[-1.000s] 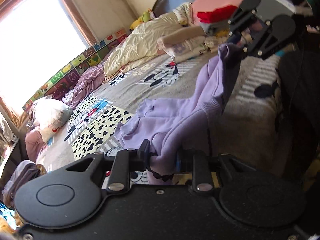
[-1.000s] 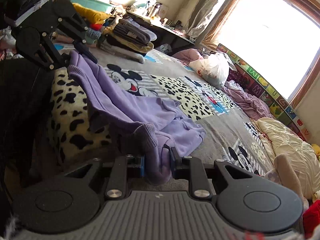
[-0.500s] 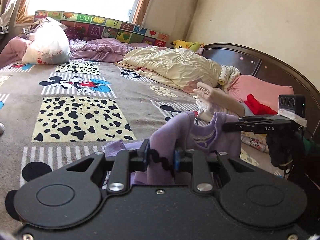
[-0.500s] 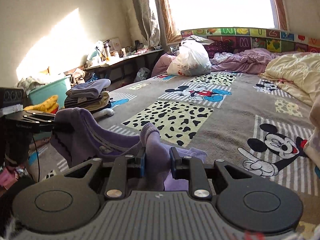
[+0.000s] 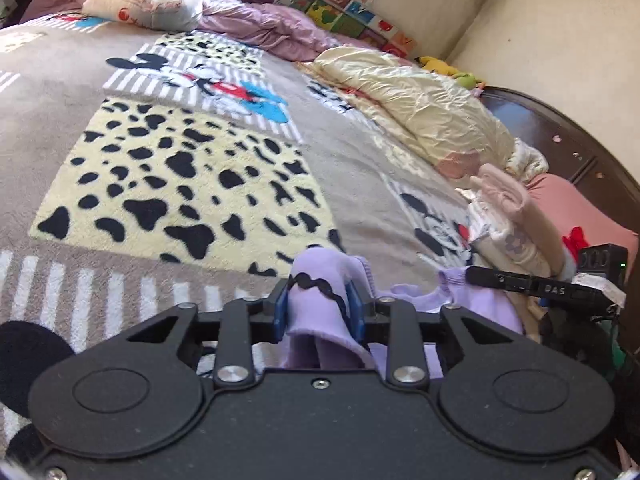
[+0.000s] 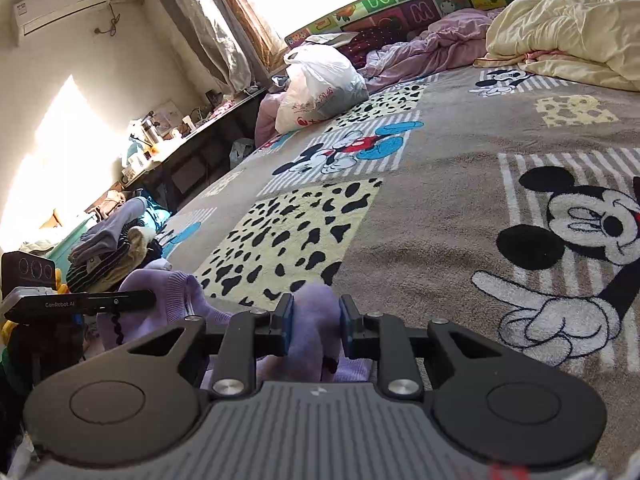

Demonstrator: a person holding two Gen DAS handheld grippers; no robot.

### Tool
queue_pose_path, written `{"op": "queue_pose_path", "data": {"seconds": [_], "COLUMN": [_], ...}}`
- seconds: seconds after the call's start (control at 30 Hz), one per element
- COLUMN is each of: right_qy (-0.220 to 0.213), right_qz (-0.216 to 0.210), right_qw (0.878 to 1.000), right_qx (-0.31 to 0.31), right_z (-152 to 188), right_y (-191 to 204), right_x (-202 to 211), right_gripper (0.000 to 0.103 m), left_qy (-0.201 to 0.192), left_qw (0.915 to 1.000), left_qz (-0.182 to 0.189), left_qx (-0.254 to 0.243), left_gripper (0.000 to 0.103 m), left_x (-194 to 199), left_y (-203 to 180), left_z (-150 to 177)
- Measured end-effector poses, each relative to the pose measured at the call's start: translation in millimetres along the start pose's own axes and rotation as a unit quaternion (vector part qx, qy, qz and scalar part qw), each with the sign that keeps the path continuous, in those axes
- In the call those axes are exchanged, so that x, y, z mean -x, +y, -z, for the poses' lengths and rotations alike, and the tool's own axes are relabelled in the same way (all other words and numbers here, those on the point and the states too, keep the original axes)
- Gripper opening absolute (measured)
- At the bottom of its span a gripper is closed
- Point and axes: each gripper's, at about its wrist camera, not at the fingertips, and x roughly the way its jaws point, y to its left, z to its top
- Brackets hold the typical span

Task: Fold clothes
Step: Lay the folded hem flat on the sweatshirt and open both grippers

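Observation:
A lilac knit garment [image 5: 320,280] with a black wavy trim hangs between my two grippers, low over the patterned bed blanket [image 5: 160,184]. In the left wrist view my left gripper [image 5: 318,304] has a fold of it between its blue pads; the jaws are opening, but the cloth still fills the gap. At the right of that view, my right gripper [image 5: 474,276] is seen side-on, with cloth in its tip. In the right wrist view my right gripper [image 6: 316,316] is shut on another fold of the lilac garment [image 6: 168,296], and my left gripper [image 6: 148,300] shows at the left.
A cream quilt [image 5: 420,108] and a pink folded pile [image 5: 508,208] lie near the dark headboard [image 5: 560,136]. A white plastic bag [image 6: 316,84] and a mauve sheet [image 6: 432,48] sit by the window. Folded clothes [image 6: 112,244] are stacked at the bed's left edge.
Both grippers have rolled from tilted to level and swung across and down toward the blanket with the garment. The garment, once stretched between them, now hangs bunched and low.

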Motion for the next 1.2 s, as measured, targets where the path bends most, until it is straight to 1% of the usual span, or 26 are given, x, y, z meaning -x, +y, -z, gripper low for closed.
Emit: {"op": "queue_pose_path", "data": {"seconds": [0.03, 0.07, 0.1, 0.13, 0.2, 0.27, 0.33, 0.4, 0.43, 0.47, 0.5, 0.53, 0.57, 0.6, 0.67, 0.73, 0.77, 0.8, 0.83, 0.87, 0.9, 0.97, 1.03, 1.07, 1.13, 1.2], "right_qy": [0.0, -0.005, -0.017, -0.038, -0.055, -0.075, -0.09, -0.057, -0.038, -0.034, -0.03, -0.035, -0.039, -0.043, -0.068, -0.088, -0.098, -0.107, -0.086, -0.057, -0.028, -0.044, -0.066, -0.08, -0.125, -0.138], "right_qz": [0.024, 0.043, 0.043, 0.041, 0.05, 0.063, 0.066, 0.082, 0.082, 0.062, 0.042, 0.022, 0.018, 0.014, 0.002, -0.012, -0.019, -0.026, -0.034, -0.025, -0.016, -0.005, 0.017, 0.027, 0.064, 0.058], "right_qw": [1.0, 0.999, 0.999, 0.998, 0.997, 0.995, 0.994, 0.994, 0.996, 0.997, 0.997, 0.996, 0.997, 0.998, 0.998, 0.996, 0.995, 0.994, 0.995, 0.997, 0.997, 0.998, 0.997, 0.996, 0.989, 0.984], "right_qx": [-0.002, -0.011, -0.028, -0.037, -0.017, 0.001, 0.016, 0.034, 0.011, -0.022, -0.056, -0.08, -0.061, -0.042, 0.001, -0.001, -0.002, -0.003, -0.032, -0.053, -0.075, -0.05, -0.023, -0.011, 0.044, 0.097], "right_z": [3.2, 5.2, 7.9, 12.4, 20.6, 33.1, 45.2, 58.6, 65.0, 69.2, 73.5, 76.1, 75.7, 75.2, 70.7, 68.2, 66.9, 65.7, 65.7, 66.4, 67.0, 58.6, 54.1, 54.0, 56.7, 59.2], "right_y": [-3.7, -7.1, -9.8, -9.2, 1.9, 17.5, 31.5, 43.3, 39.4, 33.2, 27.0, 22.7, 25.2, 27.7, 37.9, 29.3, 25.1, 20.7, 9.2, -1.8, -12.6, -2.9, 10.8, 17.3, 38.2, 58.5], "right_x": [-6.3, -7.8, -3.4, 6.8, 21.3, 38.0, 49.7, 43.5, 36.2, 33.2, 30.1, 28.5, 26.1, 23.8, 30.0, 27.7, 26.5, 25.2, 13.6, 1.0, -11.3, 1.5, 22.0, 33.1, 58.7, 65.9], "right_gripper": [0.033, 0.035, 0.035, 0.035, 0.036, 0.04, 0.04, 0.04, 0.041, 0.042, 0.042, 0.042, 0.028, 0.022, 0.017, 0.016, 0.016, 0.016, 0.018, 0.026, 0.025, 0.033, 0.035, 0.036, 0.039, 0.039], "left_qy": [-0.011, -0.023, -0.036, -0.047, -0.071, -0.087, -0.063, -0.039, -0.029, -0.019, -0.018, -0.035, -0.059, -0.08, -0.114, -0.079, -0.055, -0.031, -0.025, -0.032, -0.041, -0.063, -0.091, -0.104, -0.11, -0.093], "left_qw": [0.9999, 0.9996, 0.9992, 0.9987, 0.997, 0.9952, 0.9971, 0.9988, 0.9992, 0.9992, 0.9991, 0.9989, 0.998, 0.9965, 0.9927, 0.9965, 0.9981, 0.9989, 0.999, 0.9988, 0.9985, 0.9971, 0.9932, 0.9911, 0.9905, 0.9869], "left_qz": [-0.009, -0.012, -0.012, -0.017, -0.029, -0.037, -0.028, -0.027, -0.026, -0.026, -0.014, 0.0, 0.009, 0.022, 0.04, 0.019, 0.007, -0.009, -0.023, -0.028, -0.026, -0.038, -0.071, -0.074, -0.052, -0.05], "left_qx": [0.002, 0.006, 0.01, 0.009, 0.0, -0.027, -0.034, -0.008, 0.008, 0.024, 0.035, 0.032, 0.021, 0.013, 0.005, 0.019, 0.029, 0.033, 0.029, 0.026, 0.026, 0.015, -0.019, -0.039, -0.064, -0.122], "left_gripper": [0.032, 0.034, 0.045, 0.05, 0.05, 0.051, 0.056, 0.056, 0.055, 0.052, 0.019, 0.017, 0.016, 0.016, 0.016, 0.016, 0.017, 0.024, 0.038, 0.041, 0.042, 0.044, 0.045, 0.045, 0.047, 0.05], "left_x": [5.3, 13.4, 19.9, 27.1, 48.4, 65.4, 61.7, 50.1, 44.2, 38.2, 34.1, 35.5, 40.9, 46.8, 55.0, 36.4, 24.6, 13.4, 10.3, 16.4, 25.6, 46.0, 64.0, 70.0, 71.7, 59.2], "left_y": [1.2, 2.5, 4.0, 1.8, -9.1, -27.0, -38.7, -35.7, -33.1, -30.5, -28.6, -30.1, -33.7, -35.6, -34.6, -19.0, -9.9, -6.9, -9.3, -12.1, -14.6, -20.7, -34.0, -42.2, -57.0, -76.5], "left_z": [4.2, 8.8, 12.8, 17.1, 27.9, 39.3, 48.7, 59.4, 65.1, 70.9, 73.5, 73.0, 71.6, 70.1, 68.2, 70.0, 71.3, 71.2, 69.8, 67.7, 65.5, 63.8, 65.5, 67.1, 67.1, 73.4]}}
